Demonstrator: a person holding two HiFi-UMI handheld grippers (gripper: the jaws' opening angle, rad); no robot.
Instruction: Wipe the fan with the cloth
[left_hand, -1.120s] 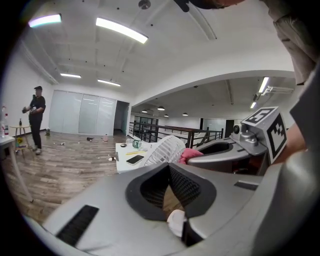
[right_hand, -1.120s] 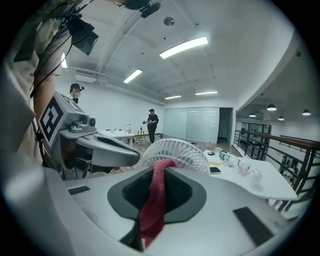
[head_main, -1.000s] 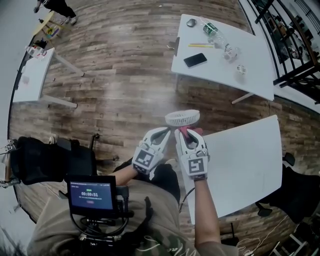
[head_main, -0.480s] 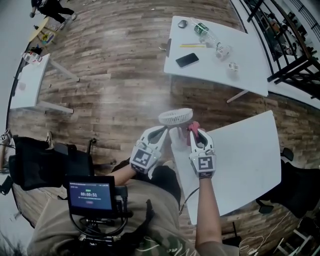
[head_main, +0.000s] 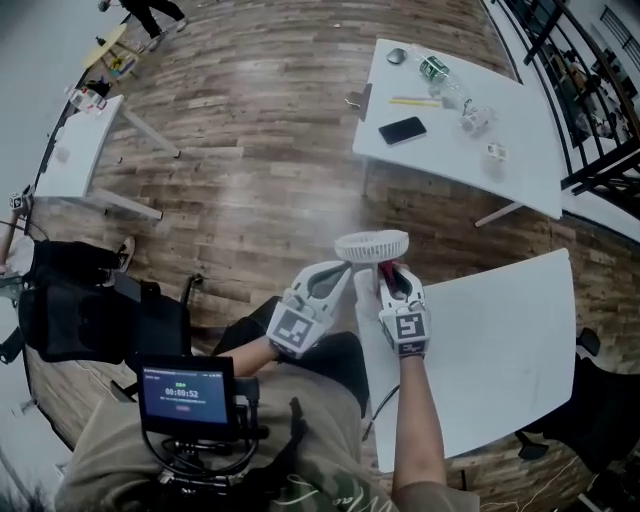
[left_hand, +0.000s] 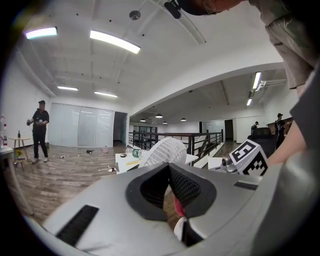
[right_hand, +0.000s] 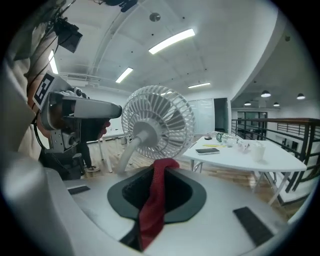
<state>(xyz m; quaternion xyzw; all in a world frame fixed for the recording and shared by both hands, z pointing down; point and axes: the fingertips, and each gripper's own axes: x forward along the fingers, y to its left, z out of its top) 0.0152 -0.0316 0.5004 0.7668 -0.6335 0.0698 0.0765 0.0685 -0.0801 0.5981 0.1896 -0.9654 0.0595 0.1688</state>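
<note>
Right gripper (right_hand: 161, 172) pinches red cloth (right_hand: 151, 210); round-grilled fan (right_hand: 159, 122).

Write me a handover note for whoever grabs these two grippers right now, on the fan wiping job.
Left gripper: shut, tips at the fan head; whether it grips the fan is unclear.
Right gripper: shut on the red cloth, whose end sits just under the back of the cage.
Fan: between both grippers by the white table corner; base hidden.
Done: cannot tell.
Left: wipe cage and stem.
</note>
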